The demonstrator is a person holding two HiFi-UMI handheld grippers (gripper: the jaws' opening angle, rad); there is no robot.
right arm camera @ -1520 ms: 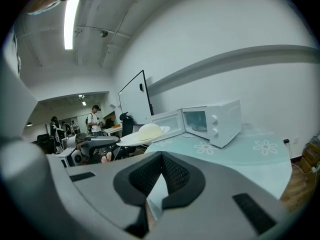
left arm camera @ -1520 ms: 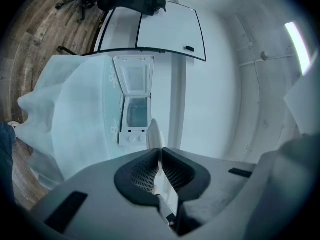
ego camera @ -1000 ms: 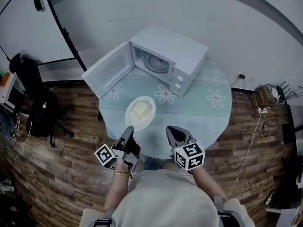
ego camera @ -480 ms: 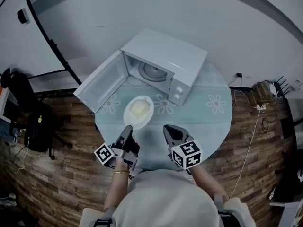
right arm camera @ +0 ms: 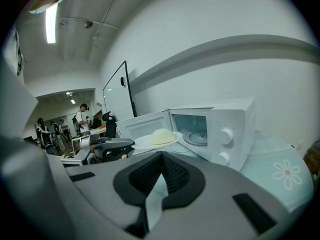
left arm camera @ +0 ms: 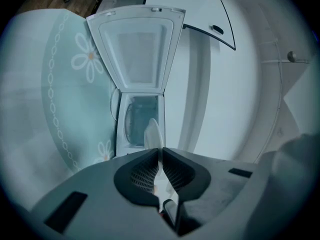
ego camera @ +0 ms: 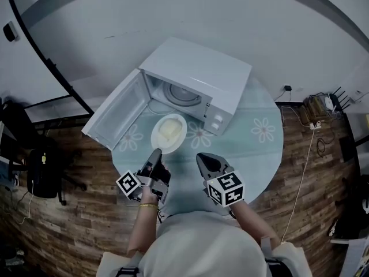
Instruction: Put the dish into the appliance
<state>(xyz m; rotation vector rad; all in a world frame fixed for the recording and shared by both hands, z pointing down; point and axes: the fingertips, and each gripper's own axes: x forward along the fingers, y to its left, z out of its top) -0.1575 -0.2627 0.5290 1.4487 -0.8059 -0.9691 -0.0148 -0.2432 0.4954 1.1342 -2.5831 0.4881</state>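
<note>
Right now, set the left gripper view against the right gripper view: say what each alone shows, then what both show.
Only the left gripper view: the plate rim edge-on, pinched in the left gripper, and wood floor. Only the right gripper view: pale food on the plate, two control knobs, people in a far room. Both: the open microwave, its door, the flowered tablecloth.

The head camera looks steeply down from above onto the round table and the microwave. The camera on the left gripper, rolled sideways, faces into the open microwave from close by. The one on the right gripper looks low across the table, and all three views share the microwave and the dish.
</note>
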